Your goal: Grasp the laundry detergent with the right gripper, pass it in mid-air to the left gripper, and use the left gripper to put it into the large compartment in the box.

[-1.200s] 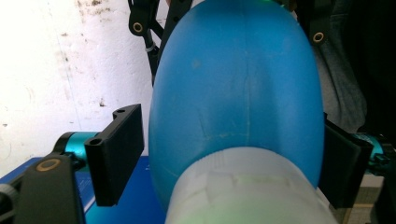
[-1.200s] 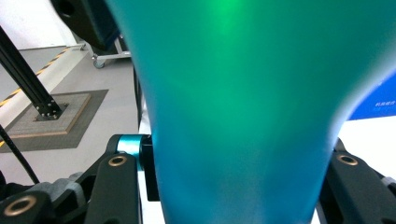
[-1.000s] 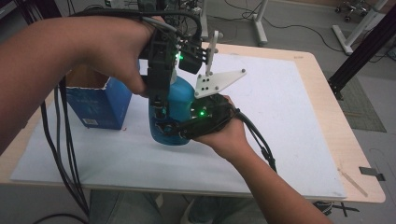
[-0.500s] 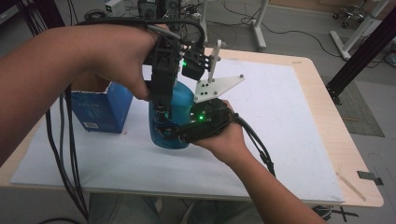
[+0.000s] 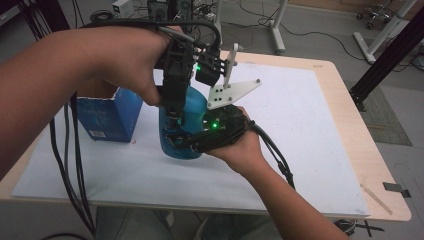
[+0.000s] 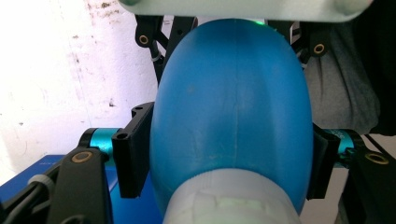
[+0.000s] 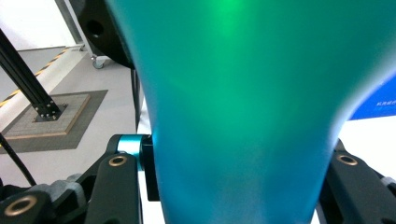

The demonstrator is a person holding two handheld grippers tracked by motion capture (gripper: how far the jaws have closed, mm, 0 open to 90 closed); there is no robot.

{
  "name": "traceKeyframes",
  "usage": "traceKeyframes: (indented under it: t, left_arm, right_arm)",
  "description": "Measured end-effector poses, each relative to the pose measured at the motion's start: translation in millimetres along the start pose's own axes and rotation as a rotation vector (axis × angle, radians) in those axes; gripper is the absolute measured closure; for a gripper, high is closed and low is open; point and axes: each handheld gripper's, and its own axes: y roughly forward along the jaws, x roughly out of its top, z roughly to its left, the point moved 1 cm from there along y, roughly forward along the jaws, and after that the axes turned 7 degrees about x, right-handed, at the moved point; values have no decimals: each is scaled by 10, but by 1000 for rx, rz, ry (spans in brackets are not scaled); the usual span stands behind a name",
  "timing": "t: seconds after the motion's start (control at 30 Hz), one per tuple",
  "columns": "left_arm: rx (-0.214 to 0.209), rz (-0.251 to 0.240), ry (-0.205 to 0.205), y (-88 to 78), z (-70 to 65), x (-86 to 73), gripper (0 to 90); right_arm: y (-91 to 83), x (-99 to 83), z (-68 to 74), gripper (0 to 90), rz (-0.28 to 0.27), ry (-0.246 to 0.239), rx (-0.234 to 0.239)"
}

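A: Where is the blue bottle (image 5: 187,125)?

B: Standing upright near the middle of the bench (image 5: 310,150), on the white sheet (image 5: 280,125), its long axis vertical. Both hands are on it.

A: Who holds what?

B: The right gripper (image 5: 180,141) comes in level from the person's side, and its fingers (image 7: 148,172) are clamped across the lower body of the bottle. The left gripper (image 5: 172,107) reaches down from above. Its fingers (image 6: 133,156) have just been closing with the bottle between them, and in the left gripper view they now sit against both flanks of the bottle, just above the pale cap (image 6: 233,200) nearest the camera. So both pairs are gripping the bottle.

A: What does the next move turn on?

B: I'd say the cap. It lies on the bottle's own axis, directly between the left fingers and the left hand, so the left gripper is the nearer one. The right looks set to steady the body while the left works the top.

A: Anything in the way?

B: A blue box (image 5: 107,117) stands just beside the bottle, on its left in the high view, close under the left forearm. The left gripper's cables (image 5: 70,165) hang down past the bench's near edge.
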Motion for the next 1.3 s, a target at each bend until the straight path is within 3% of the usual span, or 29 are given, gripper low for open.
traceKeyframes:
  t: [0.17,0.8,1.1,1.3]
  left_arm:
    - [0,1,4,13,-3,8,374]
    - [5,-12,7,-13,4,30,384]
    - [11,-9,-18,-48,45,-43,383]
    - [18,-15,-75,-121,110,-145,383]
  right_arm:
    - [1,-2,-8,458,-1,0,-1]
    - [-45,4,-20,440,2,-11,15]
    - [-180,-3,-41,273,52,-4,10]
    - [-278,-4,-57,128,120,17,4]
